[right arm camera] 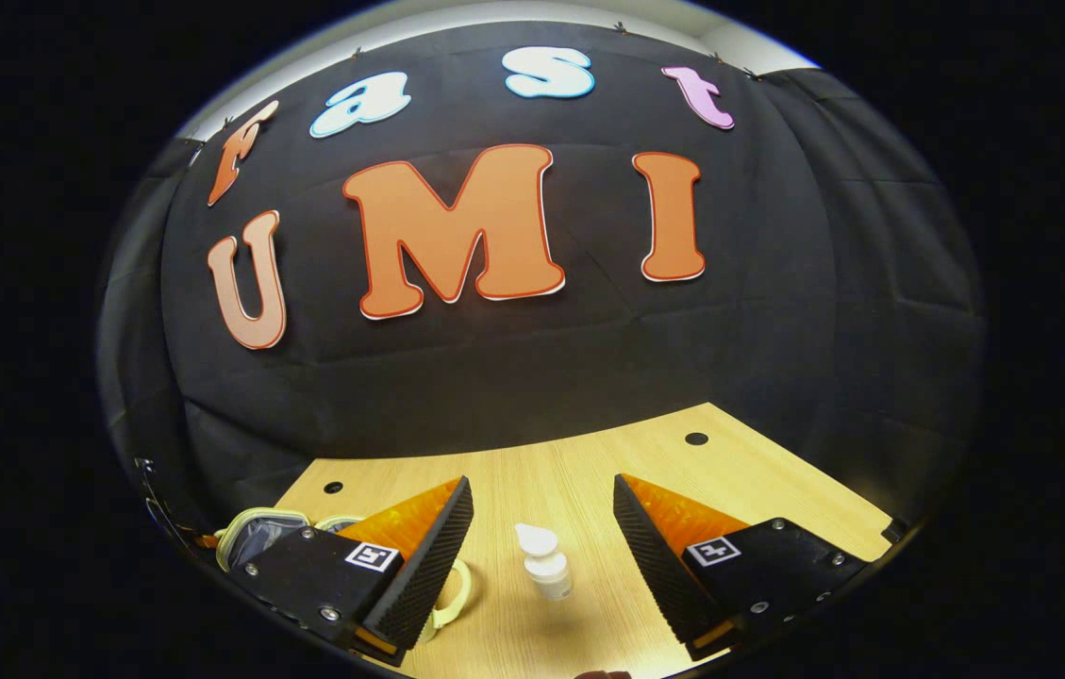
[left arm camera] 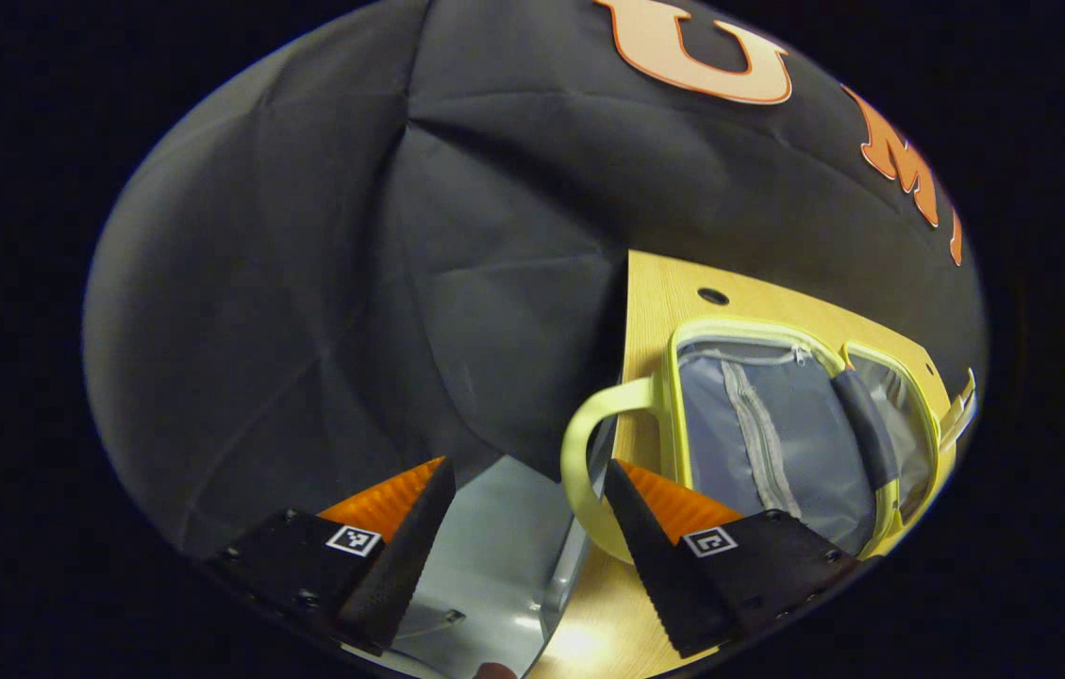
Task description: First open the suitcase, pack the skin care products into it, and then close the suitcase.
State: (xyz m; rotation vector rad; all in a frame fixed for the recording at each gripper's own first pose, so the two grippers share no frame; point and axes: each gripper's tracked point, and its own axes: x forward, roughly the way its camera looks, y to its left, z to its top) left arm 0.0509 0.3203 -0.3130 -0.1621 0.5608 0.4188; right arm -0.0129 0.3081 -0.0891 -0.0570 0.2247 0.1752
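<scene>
On the desk [right arm camera: 589,471], the suitcase [left arm camera: 777,424] lies open; both hand-held grippers are released, right hand-held gripper [right arm camera: 541,528] framing the skin-care bottle [right arm camera: 546,563] to grasp next.

Suitcase [left arm camera: 777,424] open on the table [right arm camera: 589,471], bottle [right arm camera: 546,566] upright beside its handle [right arm camera: 457,589].

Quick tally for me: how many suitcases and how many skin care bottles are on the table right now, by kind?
Suitcase, lying open: 1
Bottle, white, upright: 1
Total: 2
</scene>
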